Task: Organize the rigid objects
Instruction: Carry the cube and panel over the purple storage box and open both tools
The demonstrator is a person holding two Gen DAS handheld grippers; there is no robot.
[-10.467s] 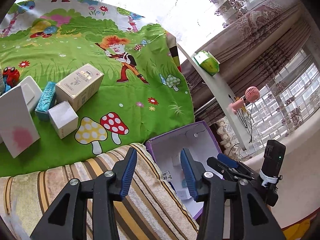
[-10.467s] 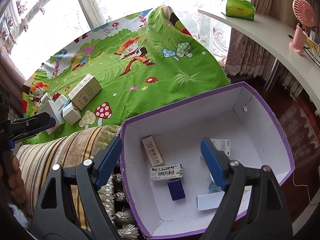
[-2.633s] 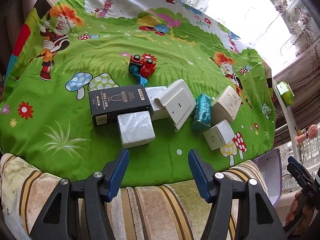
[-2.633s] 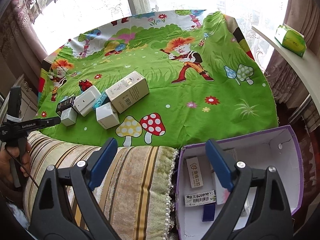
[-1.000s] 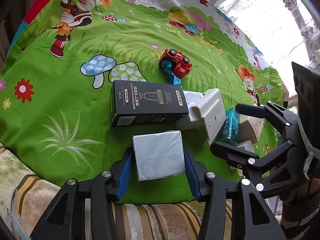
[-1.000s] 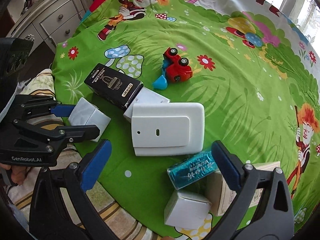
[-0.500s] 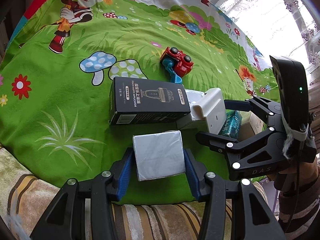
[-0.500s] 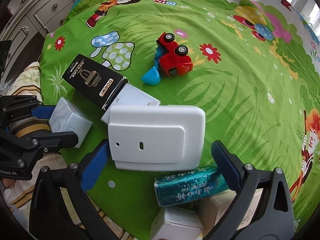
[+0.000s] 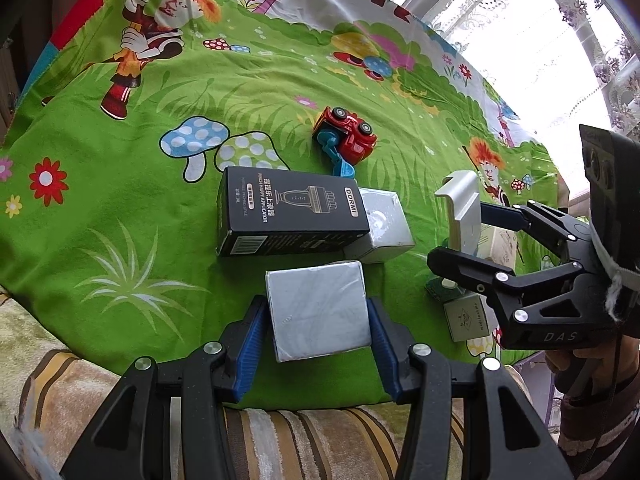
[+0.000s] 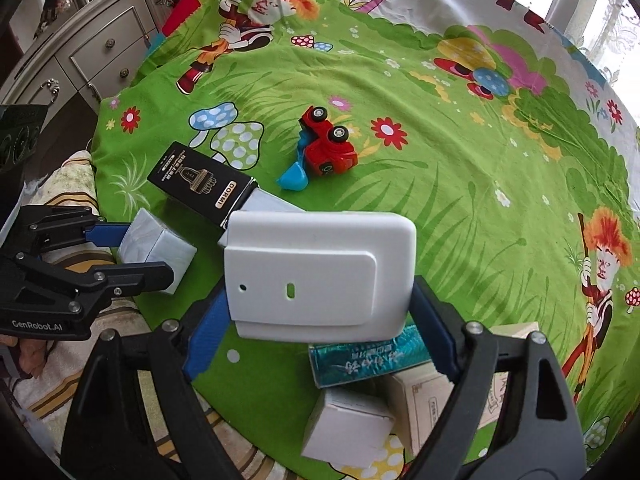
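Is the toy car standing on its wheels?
No. In the right wrist view the toy car lies tipped over on the green cloth, its wheels pointing up and sideways.

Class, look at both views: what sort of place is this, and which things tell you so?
Probably a home bedroom: a cartoon-print bedsheet, a striped blanket at its edge, an ornate drawer cabinet, and a lace-curtained window.

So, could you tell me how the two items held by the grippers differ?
The left gripper holds a small, plain, silvery-white cube box; the right gripper holds a larger, flat white case with rounded corners, a raised panel and two small holes. Both are pale and rigid.
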